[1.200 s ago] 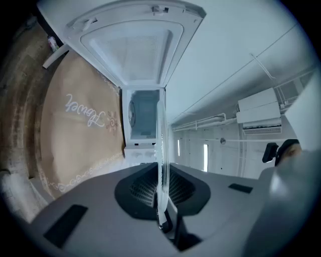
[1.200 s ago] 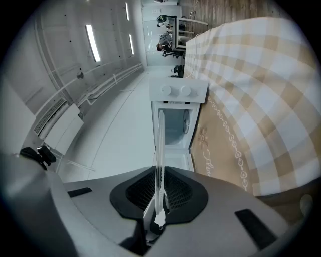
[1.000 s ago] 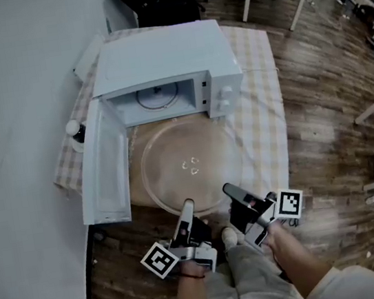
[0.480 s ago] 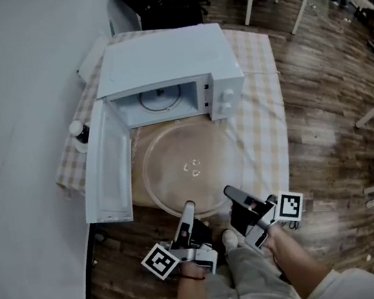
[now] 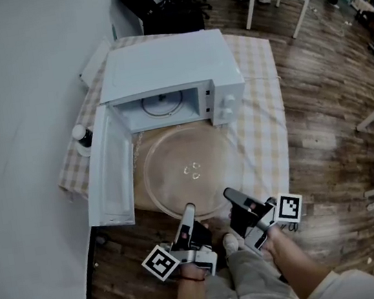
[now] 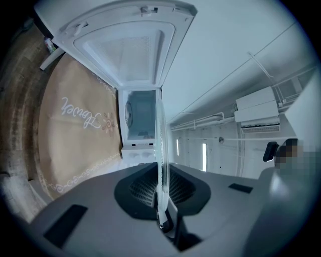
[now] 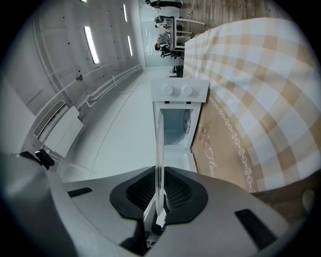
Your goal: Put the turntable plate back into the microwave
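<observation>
Shift since a second ago: slight, with microwave point(image 5: 167, 61) and turntable plate point(image 5: 190, 169) a touch lower in head view and both grippers in the same spot.
Left gripper point(image 5: 188, 211): clamped on the plate's near rim, glass edge-on between the jaws.
Right gripper point(image 5: 230, 194): clamped on the same near rim, just beside the left.
Plate: outside the microwave, flat over the brown mat point(image 5: 141, 190), before the open cavity; resting or lifted, cannot tell.
Door point(image 5: 109, 167): swung open to the left.
Roller ring point(image 5: 161, 103): on the cavity floor.
Checked cloth point(image 5: 263, 120): under microwave and mat.
</observation>
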Available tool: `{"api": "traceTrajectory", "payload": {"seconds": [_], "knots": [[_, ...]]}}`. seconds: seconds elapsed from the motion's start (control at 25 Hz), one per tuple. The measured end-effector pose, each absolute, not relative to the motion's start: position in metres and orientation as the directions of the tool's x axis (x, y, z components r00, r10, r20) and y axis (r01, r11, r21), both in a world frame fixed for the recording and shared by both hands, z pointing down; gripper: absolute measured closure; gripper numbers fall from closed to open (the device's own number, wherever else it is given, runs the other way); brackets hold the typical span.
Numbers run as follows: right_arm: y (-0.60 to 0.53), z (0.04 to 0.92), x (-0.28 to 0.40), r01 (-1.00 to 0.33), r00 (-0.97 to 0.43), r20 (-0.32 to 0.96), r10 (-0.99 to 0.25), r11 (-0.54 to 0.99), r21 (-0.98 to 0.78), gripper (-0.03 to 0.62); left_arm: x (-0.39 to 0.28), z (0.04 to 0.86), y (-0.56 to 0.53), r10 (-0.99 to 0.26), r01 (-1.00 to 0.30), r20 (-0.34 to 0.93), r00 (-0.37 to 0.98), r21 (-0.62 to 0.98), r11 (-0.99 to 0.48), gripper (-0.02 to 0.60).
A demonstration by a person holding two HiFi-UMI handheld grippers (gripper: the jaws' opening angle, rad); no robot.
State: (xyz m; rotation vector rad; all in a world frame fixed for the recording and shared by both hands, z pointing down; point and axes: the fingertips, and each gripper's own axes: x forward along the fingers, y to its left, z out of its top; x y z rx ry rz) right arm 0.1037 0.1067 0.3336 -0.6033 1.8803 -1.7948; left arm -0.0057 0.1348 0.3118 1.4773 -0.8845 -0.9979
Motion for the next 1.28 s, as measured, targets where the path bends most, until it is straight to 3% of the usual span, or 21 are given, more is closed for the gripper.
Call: {"api": "traceTrajectory", "payload": {"seconds": [1.28], "knots": [[0.100,0.308,0.109,0.015,-0.797,0.001,-0.604,-0.021,-1.000,0.540,-0.003,0.284,0.128,-0.918,-0.011,-0.113,0.381,0.992,-0.127,0.548]]}}
